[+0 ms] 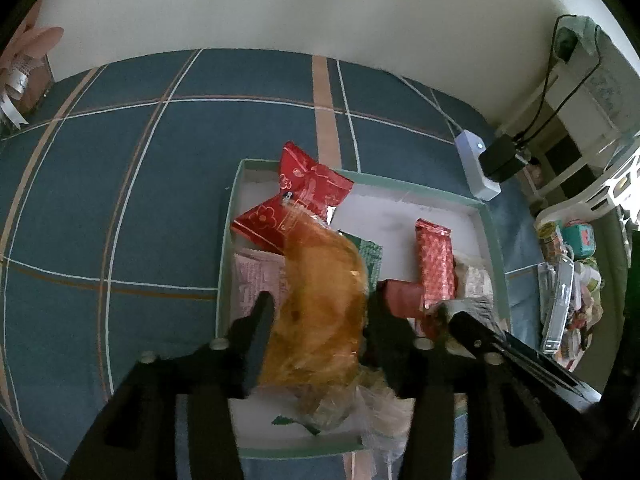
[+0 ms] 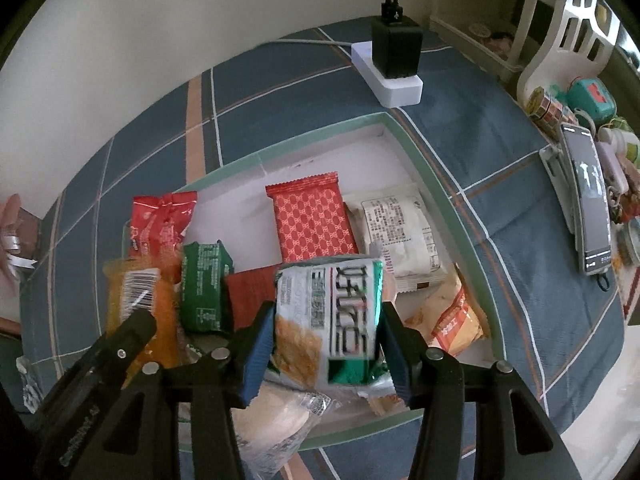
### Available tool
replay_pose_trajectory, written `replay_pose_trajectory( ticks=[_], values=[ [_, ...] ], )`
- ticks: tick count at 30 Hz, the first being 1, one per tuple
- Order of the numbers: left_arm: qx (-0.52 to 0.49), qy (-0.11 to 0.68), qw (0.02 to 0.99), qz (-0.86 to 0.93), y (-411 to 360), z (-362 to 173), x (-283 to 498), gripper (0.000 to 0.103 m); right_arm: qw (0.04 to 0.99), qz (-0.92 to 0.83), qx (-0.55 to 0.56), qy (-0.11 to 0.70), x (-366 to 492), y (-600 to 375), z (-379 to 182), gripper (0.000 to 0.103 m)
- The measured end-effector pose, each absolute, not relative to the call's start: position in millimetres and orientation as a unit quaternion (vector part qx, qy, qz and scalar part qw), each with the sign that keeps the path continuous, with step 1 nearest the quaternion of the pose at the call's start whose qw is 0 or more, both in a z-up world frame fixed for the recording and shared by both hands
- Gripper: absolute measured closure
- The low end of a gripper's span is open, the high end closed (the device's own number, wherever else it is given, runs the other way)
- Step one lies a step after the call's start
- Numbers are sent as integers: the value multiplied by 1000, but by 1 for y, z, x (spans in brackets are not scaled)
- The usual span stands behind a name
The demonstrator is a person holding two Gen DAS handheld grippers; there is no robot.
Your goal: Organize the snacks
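Observation:
A shallow green-rimmed white box (image 1: 494, 236) (image 2: 404, 136) lies on the blue plaid cloth and holds several snack packets. My left gripper (image 1: 320, 312) is shut on an orange clear-wrapped pastry packet (image 1: 320, 304) and holds it over the box's near left part; that packet also shows in the right wrist view (image 2: 140, 300). My right gripper (image 2: 326, 320) is shut on a white and green snack packet (image 2: 332, 316) over the box's near middle. In the box lie red packets (image 1: 308, 188) (image 2: 312, 220), a green packet (image 2: 204, 284) and a white packet (image 2: 400, 228).
A white power strip (image 2: 396, 80) with a black charger (image 2: 396, 48) sits beyond the box. A phone on a stand (image 2: 588, 196), toys and clutter crowd the right edge. A white chair (image 2: 560, 40) stands far right. The wall runs behind the table.

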State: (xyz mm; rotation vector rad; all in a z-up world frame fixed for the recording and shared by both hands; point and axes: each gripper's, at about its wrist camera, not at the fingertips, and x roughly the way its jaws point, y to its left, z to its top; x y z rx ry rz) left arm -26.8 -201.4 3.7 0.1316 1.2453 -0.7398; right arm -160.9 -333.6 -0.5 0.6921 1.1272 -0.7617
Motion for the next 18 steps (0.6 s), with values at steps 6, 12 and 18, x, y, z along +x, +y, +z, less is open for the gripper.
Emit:
replay_pose_trajectory(
  ticks=[6, 12, 18],
  values=[
    [56, 569, 751, -330, -195, 12, -24, 42, 728, -346, 305, 508, -159, -331, 5, 34],
    [60, 563, 768, -299, -182, 22, -17, 29, 729, -349, 293, 511, -157, -327, 7, 23],
    [90, 537, 802, -246, -161, 29, -9, 14, 737, -344, 280, 510, -156, -320, 9, 14]
  ],
)
